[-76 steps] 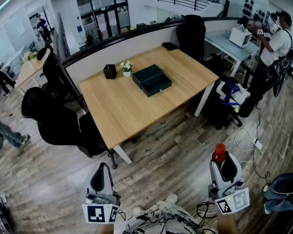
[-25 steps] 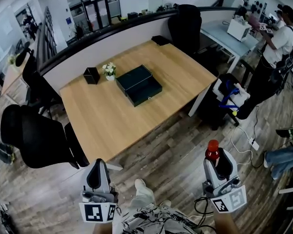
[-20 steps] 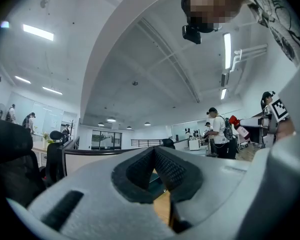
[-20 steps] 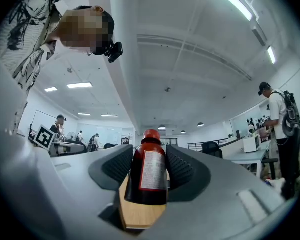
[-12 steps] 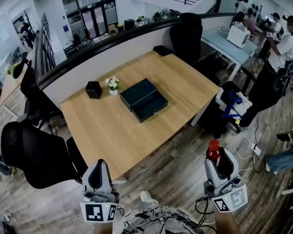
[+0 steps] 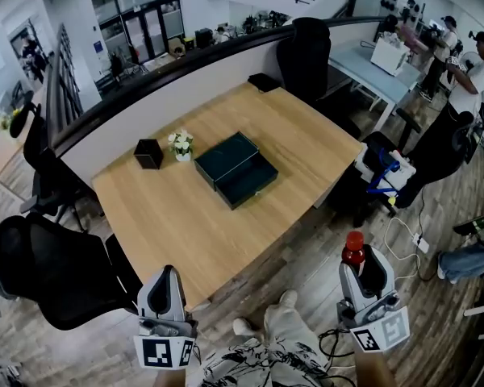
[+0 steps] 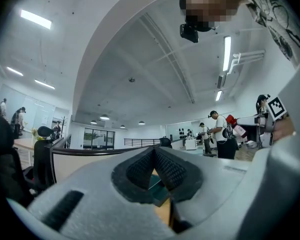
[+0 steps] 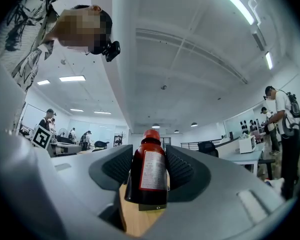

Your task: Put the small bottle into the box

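Since three seconds ago you have stepped closer: the wooden desk (image 6: pixel 185 208) now fills more of the head view ahead of both claws, and one of your shoes (image 6: pixel 289 298) has come forward between them. The claws themselves keep their places low in that view.

A black office chair (image 6: pixel 48 272) stands to the left of your left claw (image 6: pixel 163 293), against the desk's near corner. The dark green box (image 6: pixel 235 168) lies on the desk well ahead of both claws, up and left of the right one, with its lid folded flat open beside its tray. The tray's inside is dark and you cannot tell from here what it holds. Farther off, left of the box, sit a small black cube-shaped holder (image 6: pixel 148 153) and a little pot of white flowers (image 6: pixel 180 143).

Your right claw (image 6: pixel 361 268) pinches the small bottle (image 8: pixel 149 171) by its dark body, upright, with the red cap standing above the pads and well apart from the box. Your left claw has its pads pressed together at the tips, with nothing between them.
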Tool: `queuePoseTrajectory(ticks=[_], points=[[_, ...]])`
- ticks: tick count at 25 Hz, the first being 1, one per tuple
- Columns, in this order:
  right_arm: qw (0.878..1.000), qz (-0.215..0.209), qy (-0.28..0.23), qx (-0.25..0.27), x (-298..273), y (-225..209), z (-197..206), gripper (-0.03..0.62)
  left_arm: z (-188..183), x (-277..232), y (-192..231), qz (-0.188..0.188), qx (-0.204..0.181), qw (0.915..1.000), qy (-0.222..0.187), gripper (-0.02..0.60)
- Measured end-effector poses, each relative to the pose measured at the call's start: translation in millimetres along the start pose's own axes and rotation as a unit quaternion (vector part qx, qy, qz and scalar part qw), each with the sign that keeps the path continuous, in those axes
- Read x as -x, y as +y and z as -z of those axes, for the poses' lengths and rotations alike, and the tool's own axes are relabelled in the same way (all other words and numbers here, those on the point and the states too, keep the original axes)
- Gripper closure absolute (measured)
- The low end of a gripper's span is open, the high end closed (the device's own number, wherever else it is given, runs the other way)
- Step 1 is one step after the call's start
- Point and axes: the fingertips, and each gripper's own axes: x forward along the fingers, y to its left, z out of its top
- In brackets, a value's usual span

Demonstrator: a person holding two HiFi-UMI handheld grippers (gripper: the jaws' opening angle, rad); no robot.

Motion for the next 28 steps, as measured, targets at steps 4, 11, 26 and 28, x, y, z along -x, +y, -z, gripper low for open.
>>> queuePoseTrajectory(ticks=[4, 11, 26, 28], points=[[1.000, -0.004, 0.002, -0.001, -18, -11, 9, 0.375, 6, -17, 4, -0.003, -0.002, 1.0000, 0.002, 0.589], [1.000, -0.019, -0.002, -0.007, -67, -58, 23, 0.375, 15, -68, 6, -0.029, -0.003, 0.9996, 0.003, 0.589], [0.993, -0.114, 0.006, -0.013, -226, -190, 33, 0.375, 8, -211, 5, -0.135, -0.013, 0.9907, 0.010, 0.589], [0.991, -0.134, 0.008, -0.017, -245, -203, 38, 0.375, 9, -223, 3, -0.157, -0.014, 0.9875, 0.010, 0.589]])
